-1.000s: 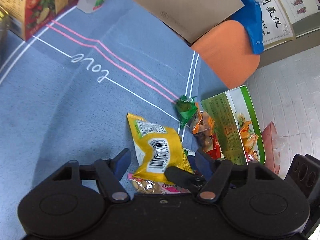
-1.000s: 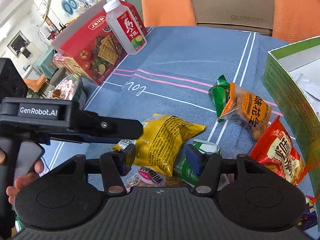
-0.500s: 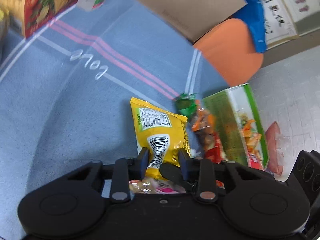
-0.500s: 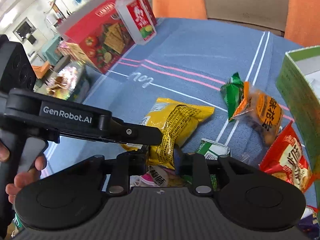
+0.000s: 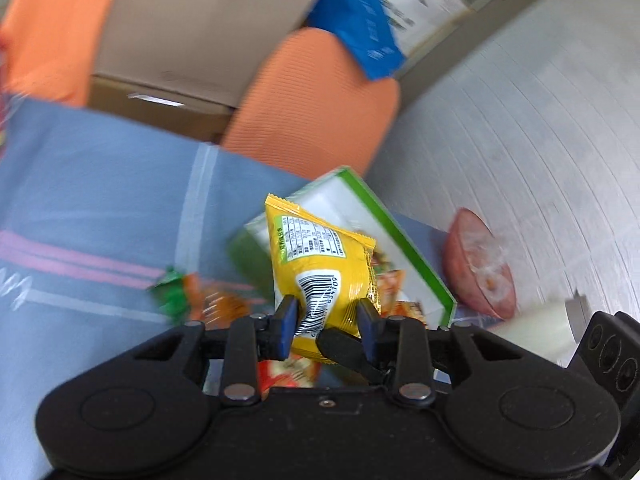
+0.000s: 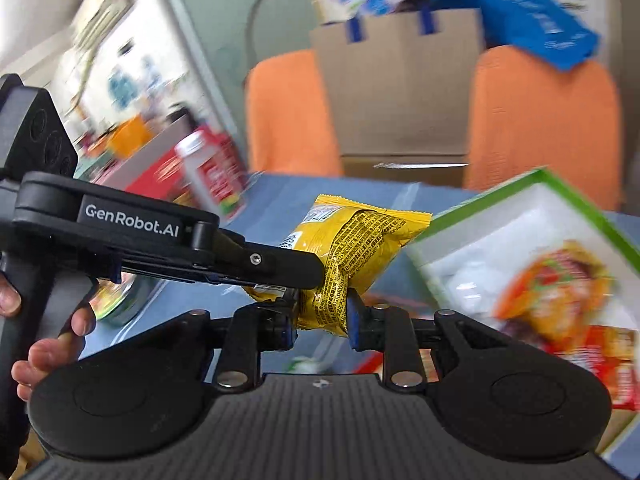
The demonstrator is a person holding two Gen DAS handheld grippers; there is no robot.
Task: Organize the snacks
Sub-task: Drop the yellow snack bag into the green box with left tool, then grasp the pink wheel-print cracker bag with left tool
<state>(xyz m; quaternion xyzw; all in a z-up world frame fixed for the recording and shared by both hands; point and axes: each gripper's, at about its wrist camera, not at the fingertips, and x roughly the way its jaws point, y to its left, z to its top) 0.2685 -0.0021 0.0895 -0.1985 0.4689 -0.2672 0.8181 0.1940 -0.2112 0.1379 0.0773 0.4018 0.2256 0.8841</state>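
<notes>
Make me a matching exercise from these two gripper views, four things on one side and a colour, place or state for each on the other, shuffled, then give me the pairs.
Things:
1. yellow snack packet
2. green-edged box
3. chairs
4. tablecloth

Descriptions:
A. blue-grey with pink and white stripes
B. lying open with a white inside
C. pinched by both the left gripper and the right gripper
D. orange, at the far edge of the table

Pairs: 1-C, 2-B, 3-D, 4-A

Packets left of green box (image 5: 400, 240) are smeared by blur; print on yellow packet (image 5: 320, 264) cannot be read; box interior (image 6: 500, 264) blurred.
</notes>
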